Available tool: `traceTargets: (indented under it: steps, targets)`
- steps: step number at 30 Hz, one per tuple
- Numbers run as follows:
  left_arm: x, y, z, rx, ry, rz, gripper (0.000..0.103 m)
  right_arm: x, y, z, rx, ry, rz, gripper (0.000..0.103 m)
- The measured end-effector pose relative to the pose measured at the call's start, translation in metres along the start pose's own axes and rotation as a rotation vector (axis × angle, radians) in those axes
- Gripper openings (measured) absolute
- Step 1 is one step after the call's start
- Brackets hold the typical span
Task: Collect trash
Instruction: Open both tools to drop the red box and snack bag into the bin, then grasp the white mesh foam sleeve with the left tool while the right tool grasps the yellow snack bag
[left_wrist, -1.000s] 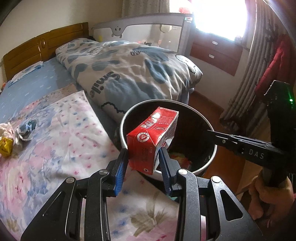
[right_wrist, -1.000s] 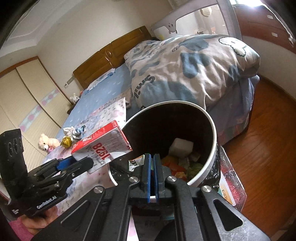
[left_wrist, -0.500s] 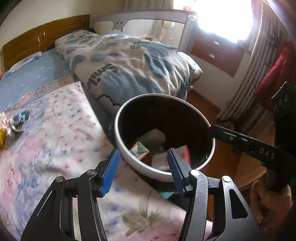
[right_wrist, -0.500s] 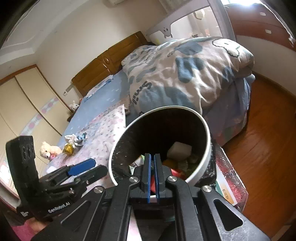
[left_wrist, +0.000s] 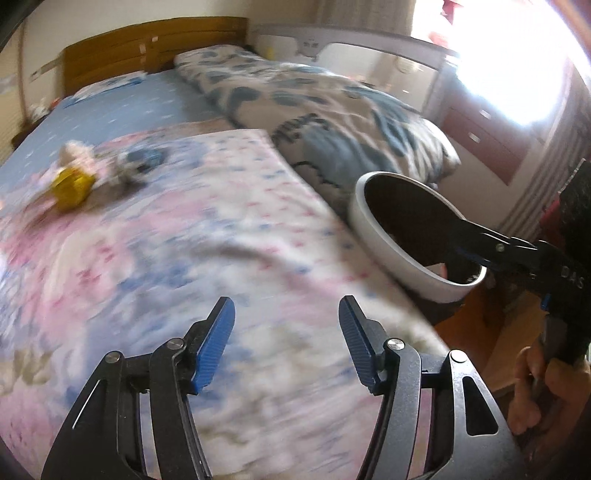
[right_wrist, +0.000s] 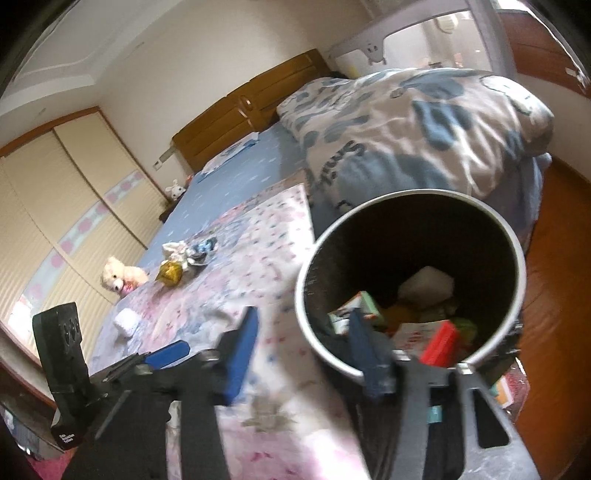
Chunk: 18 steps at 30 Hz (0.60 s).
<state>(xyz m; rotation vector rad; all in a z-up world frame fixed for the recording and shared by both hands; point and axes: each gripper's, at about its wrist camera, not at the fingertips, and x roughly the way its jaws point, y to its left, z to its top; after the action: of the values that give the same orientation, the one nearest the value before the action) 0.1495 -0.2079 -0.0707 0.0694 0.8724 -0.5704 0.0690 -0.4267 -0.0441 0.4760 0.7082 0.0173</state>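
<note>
A white-rimmed trash bin (right_wrist: 513, 251) with a black liner stands beside the bed; it also shows in the left wrist view (left_wrist: 373, 225). A red carton (right_wrist: 441, 341) lies inside it among other trash. On the floral sheet lie a yellow crumpled wrapper (left_wrist: 72, 184), a blue-white scrap (left_wrist: 142, 162) and a white wad (right_wrist: 125, 321). My left gripper (left_wrist: 286, 341) is open and empty over the sheet. My right gripper (right_wrist: 303, 350) is open and empty at the bin's near rim.
A folded blue-patterned duvet (right_wrist: 413, 125) lies on the bed behind the bin. A plush bear (right_wrist: 118, 277) sits at the bed's far edge. A wooden headboard (left_wrist: 147, 48), drawers (left_wrist: 487, 136) and wooden floor (right_wrist: 554, 295) surround the bed.
My left gripper let the red carton fall into the bin, then swung left over the sheet. My right gripper has opened from shut.
</note>
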Motion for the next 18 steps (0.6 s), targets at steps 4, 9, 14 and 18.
traceTargets:
  steps: [4,9,14,18]
  targets:
    - [-0.012,0.032,-0.008,-0.057,-0.014,0.048,0.060,0.014,0.020,-0.003,-0.018,0.023,0.025,0.074]
    - [-0.026,0.070,-0.018,-0.136,-0.027,0.099,0.061,0.033,0.047,-0.005,-0.038,0.052,0.058,0.080]
    - [-0.036,0.098,-0.024,-0.184,-0.041,0.152,0.064,0.053,0.072,-0.009,-0.060,0.081,0.088,0.087]
    - [-0.044,0.120,-0.028,-0.225,-0.054,0.192,0.067,0.071,0.092,-0.011,-0.083,0.108,0.114,0.088]
